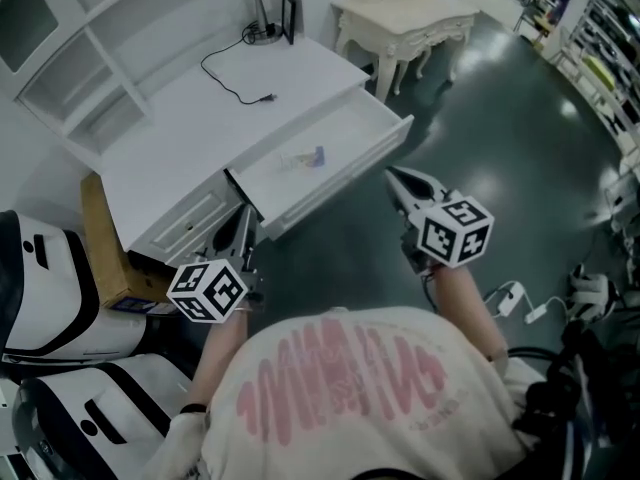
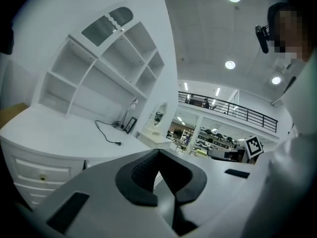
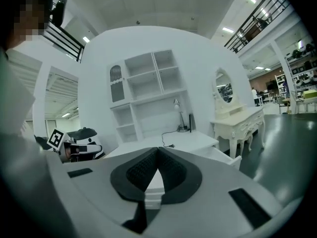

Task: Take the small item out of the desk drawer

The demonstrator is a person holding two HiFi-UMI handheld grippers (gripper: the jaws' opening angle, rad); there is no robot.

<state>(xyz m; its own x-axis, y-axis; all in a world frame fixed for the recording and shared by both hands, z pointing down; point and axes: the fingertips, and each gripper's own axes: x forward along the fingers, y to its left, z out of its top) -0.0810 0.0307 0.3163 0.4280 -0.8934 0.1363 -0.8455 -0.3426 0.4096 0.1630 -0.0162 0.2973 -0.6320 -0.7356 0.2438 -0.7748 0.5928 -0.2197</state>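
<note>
The white desk (image 1: 190,128) has its drawer (image 1: 350,128) pulled out, and a small pale item with a blue part (image 1: 306,158) lies on the drawer's floor. My left gripper (image 1: 244,226) hangs by the drawer's near left corner, jaws closed with nothing between them. My right gripper (image 1: 392,176) hovers just off the drawer's right end and is also shut and empty. In the left gripper view, the left gripper (image 2: 158,152) points along the desk top (image 2: 59,133). The right gripper view has the right gripper (image 3: 157,150) facing the desk, with the open drawer (image 3: 223,156) to its right.
A black cable (image 1: 235,80), a lamp (image 1: 260,3) and a dark frame (image 1: 289,16) sit on the desk under white shelves (image 1: 90,58). A cream dressing table (image 1: 405,18) stands behind. A cardboard box (image 1: 105,248) and white-and-black machines (image 1: 50,308) are on the left, and cables (image 1: 520,298) on the right floor.
</note>
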